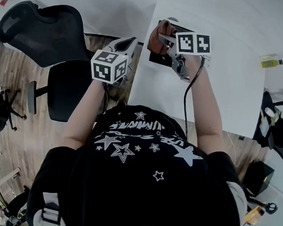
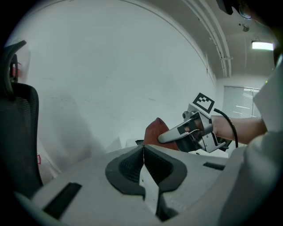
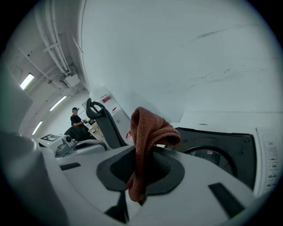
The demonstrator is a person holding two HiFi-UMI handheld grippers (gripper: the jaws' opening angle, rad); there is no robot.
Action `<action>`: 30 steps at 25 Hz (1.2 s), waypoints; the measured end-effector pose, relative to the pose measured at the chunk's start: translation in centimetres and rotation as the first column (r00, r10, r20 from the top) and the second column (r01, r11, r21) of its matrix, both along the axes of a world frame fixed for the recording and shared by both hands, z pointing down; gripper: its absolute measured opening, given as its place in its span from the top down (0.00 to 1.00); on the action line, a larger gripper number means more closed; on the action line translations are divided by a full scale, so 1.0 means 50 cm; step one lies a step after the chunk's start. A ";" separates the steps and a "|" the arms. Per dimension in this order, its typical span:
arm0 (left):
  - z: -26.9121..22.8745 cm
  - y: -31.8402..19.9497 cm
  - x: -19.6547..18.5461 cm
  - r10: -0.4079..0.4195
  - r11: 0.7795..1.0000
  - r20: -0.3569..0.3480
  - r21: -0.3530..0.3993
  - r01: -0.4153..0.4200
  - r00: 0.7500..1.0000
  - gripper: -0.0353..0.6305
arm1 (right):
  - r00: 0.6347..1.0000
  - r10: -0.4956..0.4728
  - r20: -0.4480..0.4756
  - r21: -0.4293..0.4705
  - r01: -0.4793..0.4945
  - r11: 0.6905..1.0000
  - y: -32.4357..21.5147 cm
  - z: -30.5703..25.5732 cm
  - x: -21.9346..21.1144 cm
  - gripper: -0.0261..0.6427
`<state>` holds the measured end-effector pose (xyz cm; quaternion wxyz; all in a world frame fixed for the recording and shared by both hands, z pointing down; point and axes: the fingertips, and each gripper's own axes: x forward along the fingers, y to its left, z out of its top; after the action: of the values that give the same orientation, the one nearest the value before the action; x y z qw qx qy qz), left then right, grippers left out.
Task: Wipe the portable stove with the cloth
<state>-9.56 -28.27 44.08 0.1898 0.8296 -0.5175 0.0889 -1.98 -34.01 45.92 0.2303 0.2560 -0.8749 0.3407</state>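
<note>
1. Head view is showing the right gripper [image 1: 163,38] reaching forward over the far left part of the white table [image 1: 221,92], with the forearm stretched out and the marker cube facing up.
2. Its jaws are clamping a rust-brown cloth [image 3: 148,132]. The cloth is bunching above them and hanging down between them.
3. The portable stove [image 3: 221,150], black with a round burner ring, is sitting on the table just beyond and below the cloth. Whether the cloth is touching it cannot be told.
4. The left gripper [image 1: 129,43] is hovering off the table's left edge, above the wooden floor [image 1: 18,71]. Its jaws are pressing together with nothing between them.
5. A black office chair [image 1: 45,29] is standing left of the table, just beside the left gripper.
6. A person [image 3: 76,117] is standing far off in the right gripper view.
</note>
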 end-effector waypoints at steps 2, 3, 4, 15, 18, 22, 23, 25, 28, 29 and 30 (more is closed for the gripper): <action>0.002 0.004 -0.016 0.001 1.000 -0.007 -0.004 -0.001 1.000 0.93 | 1.000 -0.020 -0.003 -0.023 0.020 1.000 0.006 0.010 -0.033 0.88; 0.003 0.006 -0.024 0.002 1.000 -0.009 -0.006 -0.002 1.000 0.93 | 1.000 -0.028 -0.008 -0.032 0.027 0.999 0.008 0.016 -0.048 0.88; 0.004 0.007 -0.031 0.004 1.000 -0.011 -0.007 -0.005 1.000 0.93 | 0.999 -0.032 -0.020 -0.038 0.031 0.999 0.010 0.025 -0.060 0.88; 0.014 0.005 -0.065 0.031 0.999 -0.027 -0.013 -0.032 0.999 0.93 | 0.996 0.013 -0.092 -0.061 -0.019 0.998 -0.002 0.071 -0.070 0.88; 0.019 0.001 -0.062 0.035 0.999 -0.027 -0.018 -0.036 0.999 0.93 | 0.995 0.031 -0.096 -0.067 -0.037 0.997 -0.007 0.078 -0.051 0.88; 0.020 -0.005 -0.046 0.043 0.999 -0.024 -0.023 -0.043 0.999 0.93 | 0.994 0.053 -0.091 -0.073 -0.060 0.996 -0.014 0.080 -0.014 0.88; 0.020 -0.006 -0.040 0.046 0.999 -0.023 -0.023 -0.046 0.999 0.93 | 0.994 0.060 -0.089 -0.074 -0.067 0.995 -0.015 0.080 -0.004 0.88; 0.017 -0.007 -0.020 0.052 0.998 -0.019 -0.022 -0.052 0.998 0.93 | 0.994 0.076 -0.084 -0.076 -0.082 0.994 -0.015 0.079 0.024 0.88; 0.011 -0.009 0.016 0.064 0.998 -0.014 -0.022 -0.064 0.998 0.93 | 0.992 0.099 -0.075 -0.076 -0.105 0.992 -0.015 0.075 0.067 0.88; 0.012 -0.011 0.021 0.069 0.997 -0.013 -0.022 -0.069 0.998 0.93 | 0.992 0.107 -0.073 -0.075 -0.112 0.991 -0.017 0.076 0.074 0.88; 0.014 -0.013 0.022 0.074 0.997 -0.012 -0.024 -0.074 0.997 0.93 | 0.991 0.114 -0.073 -0.074 -0.119 0.990 -0.021 0.078 0.078 0.88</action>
<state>-8.46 -28.94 44.79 0.1993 0.8463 -0.4844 0.0973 1.94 -35.04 49.81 0.2498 0.3090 -0.8360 0.3785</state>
